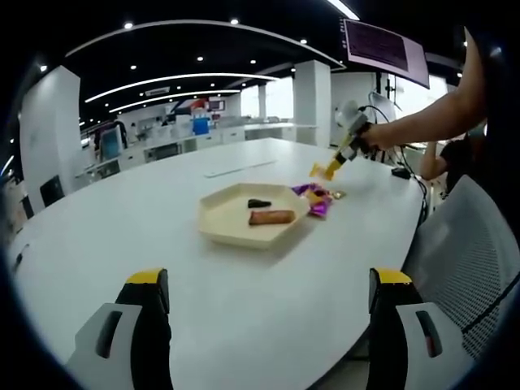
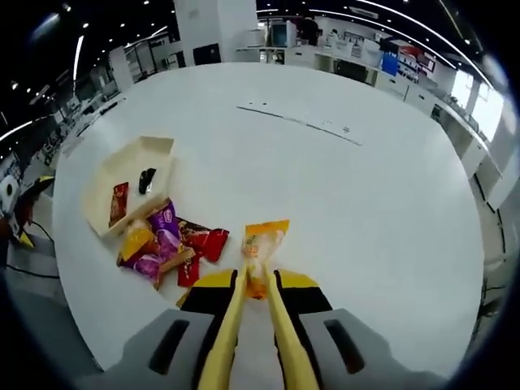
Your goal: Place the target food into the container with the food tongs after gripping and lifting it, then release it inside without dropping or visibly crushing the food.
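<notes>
Left gripper view shows a big open office room with a dark ceiling [image 1: 203, 57] carrying curved light strips and small round lamps, and white square columns [image 1: 313, 101]. Under it lies the large white oval table [image 1: 122, 236], smooth and slightly glossy. On the table sits the pale cream hexagonal tray [image 1: 223, 231]; inside it lie a brown-red snack bar [image 1: 271, 217] and a small black piece [image 1: 258, 203]. Just beside the tray, on the table, is a heap of purple, red and yellow snack packets [image 2: 166, 244].

My left gripper [image 1: 268, 305] has its black, yellow-tipped fingers [image 1: 146, 313] spread wide apart, with nothing between them, low over the table and well apart from the tray.

In the right gripper view, my right gripper [image 2: 256, 284] squeezes the yellow plastic food tongs [image 2: 244, 325], and the tong tips pinch the orange snack packet [image 2: 265, 242] just beside the heap, outside the tray.
</notes>
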`<state>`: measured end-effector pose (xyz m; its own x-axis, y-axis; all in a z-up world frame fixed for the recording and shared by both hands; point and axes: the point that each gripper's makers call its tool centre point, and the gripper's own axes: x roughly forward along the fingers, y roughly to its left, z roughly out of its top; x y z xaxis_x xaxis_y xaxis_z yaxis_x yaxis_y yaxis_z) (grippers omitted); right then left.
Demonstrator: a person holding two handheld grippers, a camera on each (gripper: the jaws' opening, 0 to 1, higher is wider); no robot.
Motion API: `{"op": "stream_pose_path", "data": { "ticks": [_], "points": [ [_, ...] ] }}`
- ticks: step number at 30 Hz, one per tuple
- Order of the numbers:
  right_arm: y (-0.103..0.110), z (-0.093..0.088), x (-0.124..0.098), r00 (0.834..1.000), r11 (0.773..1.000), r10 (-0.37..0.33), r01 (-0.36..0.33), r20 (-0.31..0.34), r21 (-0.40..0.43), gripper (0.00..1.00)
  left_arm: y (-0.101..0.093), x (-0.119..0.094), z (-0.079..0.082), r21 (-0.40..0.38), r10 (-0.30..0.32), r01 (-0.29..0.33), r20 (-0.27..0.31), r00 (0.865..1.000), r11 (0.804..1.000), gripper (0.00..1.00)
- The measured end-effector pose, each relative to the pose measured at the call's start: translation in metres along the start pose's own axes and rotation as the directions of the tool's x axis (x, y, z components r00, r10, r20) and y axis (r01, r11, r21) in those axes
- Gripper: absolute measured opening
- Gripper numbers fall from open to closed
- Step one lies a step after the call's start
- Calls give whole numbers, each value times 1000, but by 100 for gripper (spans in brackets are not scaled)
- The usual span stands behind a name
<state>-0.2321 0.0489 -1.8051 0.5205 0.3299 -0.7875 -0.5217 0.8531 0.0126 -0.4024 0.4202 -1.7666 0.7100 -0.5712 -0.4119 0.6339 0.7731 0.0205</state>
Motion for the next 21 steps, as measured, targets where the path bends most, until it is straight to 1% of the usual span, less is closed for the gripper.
{"op": "stream_pose_path", "data": {
  "ticks": [4, 9, 13, 14, 20, 21],
  "points": [
    [-1, 10, -6, 1000, 1000, -1, 1, 24, -4, 17, 0, 0, 0, 0, 0, 0, 3, 1000, 1000, 99],
    [8, 25, -11, 998, 1000, 12, -11, 53, -17, 17, 0, 0, 1, -4, 0, 0, 11, 1000, 1000, 99],
    [17, 37, -11, 997, 999, 25, -23, 72, -33, 17, 1, 0, 2, -4, 2, -2, 11, 1000, 1000, 99],
    [21, 41, -11, 996, 999, 38, -36, 79, -30, 17, 1, 0, 2, -3, 2, -2, 11, 1000, 1000, 99],
    [42, 60, -10, 992, 997, 66, -61, 107, -49, 18, 0, 0, 1, -2, 0, 0, 10, 1000, 1000, 99],
    [49, 68, -9, 990, 996, 76, -70, 118, -58, 18, 0, 0, 1, -1, 0, 0, 10, 1000, 1000, 99]
  ]
}}
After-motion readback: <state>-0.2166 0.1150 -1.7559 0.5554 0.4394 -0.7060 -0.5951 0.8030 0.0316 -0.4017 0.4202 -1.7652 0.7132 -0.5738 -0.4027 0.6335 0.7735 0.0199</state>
